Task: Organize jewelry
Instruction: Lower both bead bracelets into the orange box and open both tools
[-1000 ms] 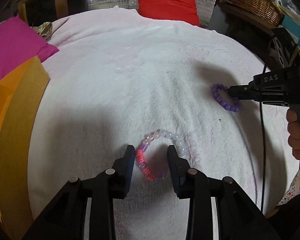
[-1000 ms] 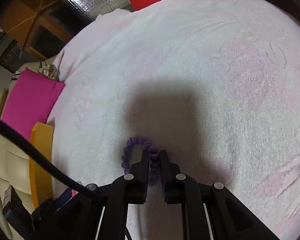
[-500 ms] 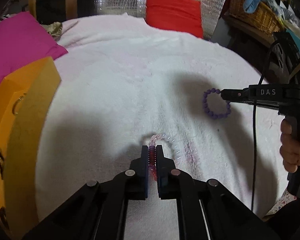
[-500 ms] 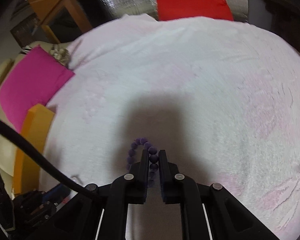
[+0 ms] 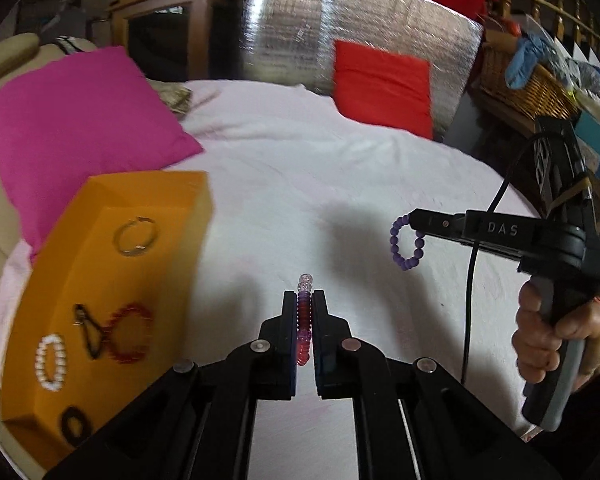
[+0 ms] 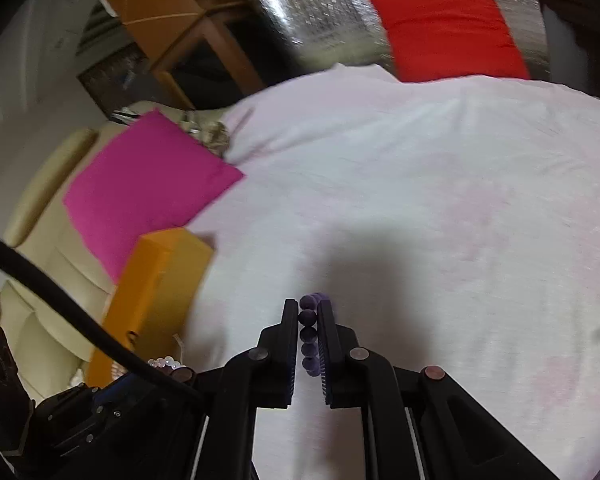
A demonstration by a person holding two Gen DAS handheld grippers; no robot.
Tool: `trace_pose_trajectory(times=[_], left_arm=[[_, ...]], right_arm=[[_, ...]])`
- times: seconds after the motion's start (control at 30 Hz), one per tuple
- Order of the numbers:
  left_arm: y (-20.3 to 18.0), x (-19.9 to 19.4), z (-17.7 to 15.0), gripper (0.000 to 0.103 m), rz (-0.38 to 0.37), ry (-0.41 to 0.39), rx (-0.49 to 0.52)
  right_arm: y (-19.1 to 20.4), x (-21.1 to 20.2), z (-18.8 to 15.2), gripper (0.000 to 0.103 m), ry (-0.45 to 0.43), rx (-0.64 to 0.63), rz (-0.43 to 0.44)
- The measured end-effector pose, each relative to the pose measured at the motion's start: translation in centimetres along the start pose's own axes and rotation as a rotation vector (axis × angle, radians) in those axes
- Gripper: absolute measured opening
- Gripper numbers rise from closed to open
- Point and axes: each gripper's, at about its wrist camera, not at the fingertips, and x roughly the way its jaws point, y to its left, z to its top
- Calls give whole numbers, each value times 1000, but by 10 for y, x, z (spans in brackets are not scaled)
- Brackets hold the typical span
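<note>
My left gripper is shut on a red, purple and clear beaded bracelet, lifted off the white towel. My right gripper is shut on a purple bead bracelet; in the left wrist view that purple bracelet hangs as a ring from the right gripper's tip, above the towel. An orange box at the left holds several pieces: a metal ring, a dark red bracelet, a white pearl bracelet and black items. In the right wrist view the orange box lies left of my fingers.
A magenta cushion sits behind the box and a red cushion leans on silver foil at the back. A wicker basket stands at the far right. A person's hand grips the right tool, with a black cable hanging.
The left jaws closed on the multicolour bracelet and lifted it off the towel. The right gripper raised the purple bracelet too. Both views swung left, bringing the orange box's inside into sight.
</note>
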Motion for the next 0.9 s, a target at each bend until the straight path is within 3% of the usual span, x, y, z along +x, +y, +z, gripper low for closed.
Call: trace_pose_trajectory(times=[0.3, 0.43, 0.63, 0.9], left_arm=[[86, -48, 9, 7, 139, -69, -84], [127, -57, 11, 7, 201, -63, -112], [167, -52, 18, 7, 235, -35, -128], [188, -7, 26, 7, 248, 48, -114]], right_arm=[[68, 21, -5, 10, -10, -8, 199], [96, 34, -6, 10, 8, -4, 293], [129, 63, -5, 11, 55, 18, 434], [159, 110, -11, 11, 118, -7, 443]])
